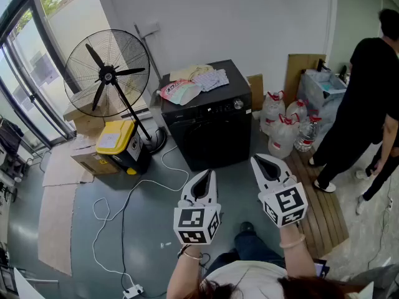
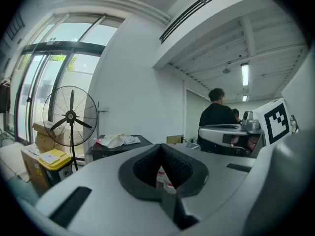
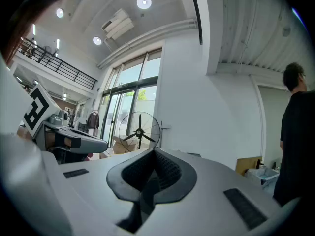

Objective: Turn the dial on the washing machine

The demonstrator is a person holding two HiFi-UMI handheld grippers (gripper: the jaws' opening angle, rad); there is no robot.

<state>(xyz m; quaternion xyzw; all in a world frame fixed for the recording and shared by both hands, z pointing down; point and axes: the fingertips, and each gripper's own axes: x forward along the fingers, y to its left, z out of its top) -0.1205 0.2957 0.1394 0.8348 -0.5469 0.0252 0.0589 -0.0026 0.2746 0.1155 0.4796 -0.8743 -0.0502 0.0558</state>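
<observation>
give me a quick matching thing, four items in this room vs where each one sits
1 fan
2 clothes pile
3 water jugs
4 yellow-lidded bin

a on top of the washing machine
b on the floor right of the washing machine
c standing tall left of the washing machine
d low on the floor beside a cardboard box

Pairs: 1-c, 2-a, 3-b, 4-d

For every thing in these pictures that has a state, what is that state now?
left claw: shut, empty
right claw: shut, empty
washing machine: packets lying on top
dial: untouched, both claws far from it
fan: upright, blades look still
yellow box: lid closed
</observation>
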